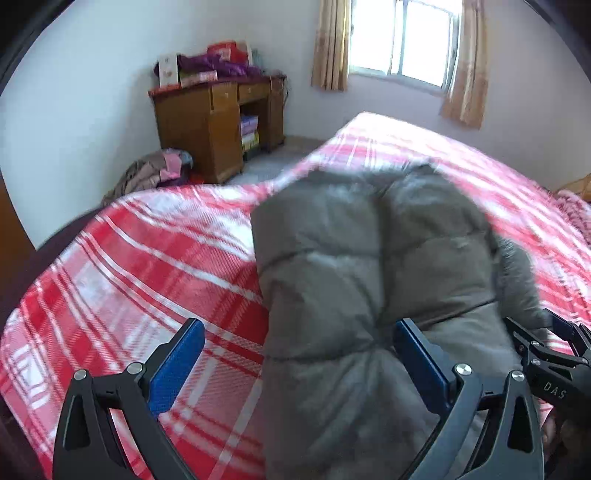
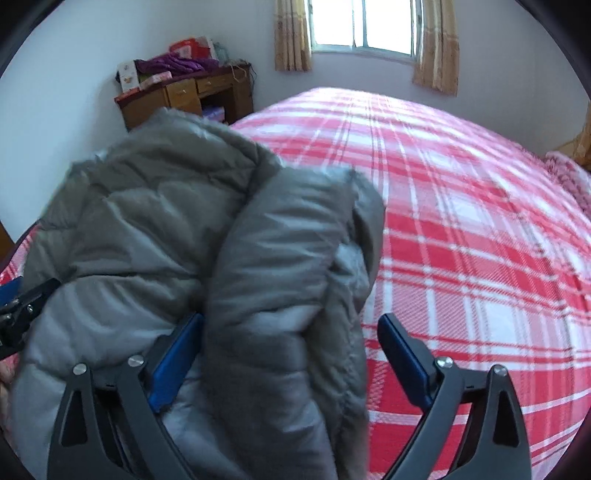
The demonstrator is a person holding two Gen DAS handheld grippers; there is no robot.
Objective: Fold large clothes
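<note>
White bedroom walls and a curtained window (image 2: 364, 26) frame a wide bed under a red-and-white plaid blanket (image 2: 480, 229), with a brown wooden desk (image 1: 214, 122) piled with purple cloth in the far corner. On the blanket's near side lies the bulky grey quilted down jacket (image 1: 354, 266), already doubled over into a thick, narrow bundle, its fur trim showing at the edges. The folding looks mostly done; what seems left is squaring or flattening the puffy roll, or one more fold across its length. The left hand-held gripper (image 1: 297, 363) has its blue pads spread wide, one over the bare blanket, the other at the jacket's padding, pinching nothing. The right hand-held gripper (image 2: 291, 354) is likewise spread, straddling the jacket's folded edge; its left pad sits against the fabric while the right stands clear over the blanket.
</note>
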